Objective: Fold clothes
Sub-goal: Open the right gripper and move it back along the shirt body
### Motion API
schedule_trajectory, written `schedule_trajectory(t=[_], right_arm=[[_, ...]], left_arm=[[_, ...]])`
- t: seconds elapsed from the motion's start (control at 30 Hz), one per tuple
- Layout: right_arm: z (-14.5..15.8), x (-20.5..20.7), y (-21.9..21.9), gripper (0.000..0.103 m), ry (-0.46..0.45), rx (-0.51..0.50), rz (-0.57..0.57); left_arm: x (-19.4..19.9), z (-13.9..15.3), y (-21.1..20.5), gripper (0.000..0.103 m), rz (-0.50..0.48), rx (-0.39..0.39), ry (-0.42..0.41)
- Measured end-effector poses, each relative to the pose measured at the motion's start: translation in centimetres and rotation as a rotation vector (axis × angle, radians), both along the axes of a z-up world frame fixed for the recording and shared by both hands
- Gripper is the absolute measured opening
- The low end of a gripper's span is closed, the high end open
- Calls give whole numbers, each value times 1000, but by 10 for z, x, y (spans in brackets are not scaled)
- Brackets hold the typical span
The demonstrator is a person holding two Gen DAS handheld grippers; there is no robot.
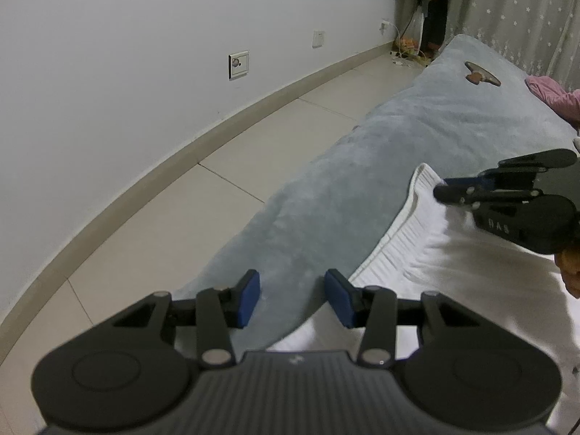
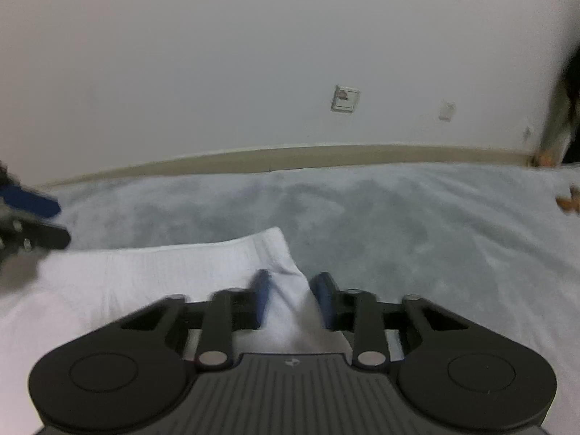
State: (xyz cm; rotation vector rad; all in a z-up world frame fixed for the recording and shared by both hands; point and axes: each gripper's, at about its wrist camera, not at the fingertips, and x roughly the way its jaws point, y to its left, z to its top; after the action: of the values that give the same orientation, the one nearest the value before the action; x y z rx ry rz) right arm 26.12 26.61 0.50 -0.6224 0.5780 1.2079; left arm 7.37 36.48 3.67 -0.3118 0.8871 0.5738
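Note:
A white garment [image 1: 453,272] [image 2: 145,272] lies spread on a grey plush blanket [image 1: 362,181] [image 2: 398,224], its ribbed hem [image 1: 398,239] toward the blanket's edge. My left gripper [image 1: 294,299] [image 2: 61,221] stands open low over the blanket beside that hem, with only blanket showing between its blue pads. My right gripper [image 2: 291,299] [image 1: 444,187] is at the garment's far corner. A fold of white cloth bunches up between its pads and it is shut on it. The right wrist view is blurred.
Pale floor tiles [image 1: 217,199] and a white wall with sockets [image 1: 238,64] run along the blanket's left side. A brown object [image 1: 482,74] and a pink cloth [image 1: 554,94] lie farther up the blanket. Dark clothes [image 1: 435,7] hang in the corner by a curtain [image 1: 525,18].

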Motion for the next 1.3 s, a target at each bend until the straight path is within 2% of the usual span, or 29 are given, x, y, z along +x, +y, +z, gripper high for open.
schedule_trajectory(t=[0.1, 0.2, 0.3, 0.43, 0.6, 0.67, 0.73, 0.83, 0.97, 1.3], right_arm=[[7, -10, 1, 4, -85, 24, -2], [12, -12, 1, 4, -126, 53, -22], [14, -11, 5, 4, -143, 70, -43], [3, -15, 11, 4, -159, 43, -45], [-3, -14, 10, 4, -149, 59, -90], [3, -17, 10, 6, -151, 63, -98], [11, -20, 2, 19, -150, 91, -112], [27, -24, -18, 20, -150, 136, -157], [36, -31, -54, 20, -106, 133, -213], [26, -40, -127, 20, 56, 102, -323]], left_arm=[[0, 0, -1, 41, -6, 6, 3], [0, -1, -1, 41, -9, 9, 5], [1, -1, -2, 41, -13, 16, 12], [1, -1, -3, 41, -16, 21, 14], [-1, 0, -2, 41, -16, 18, 7], [-2, 2, 0, 41, -7, 3, -2], [-4, 4, 4, 41, 3, -12, -17], [-7, 7, 8, 41, 11, -30, -38], [-9, 8, 11, 42, 13, -49, -52], [3, 13, -7, 43, -44, -39, -85]])
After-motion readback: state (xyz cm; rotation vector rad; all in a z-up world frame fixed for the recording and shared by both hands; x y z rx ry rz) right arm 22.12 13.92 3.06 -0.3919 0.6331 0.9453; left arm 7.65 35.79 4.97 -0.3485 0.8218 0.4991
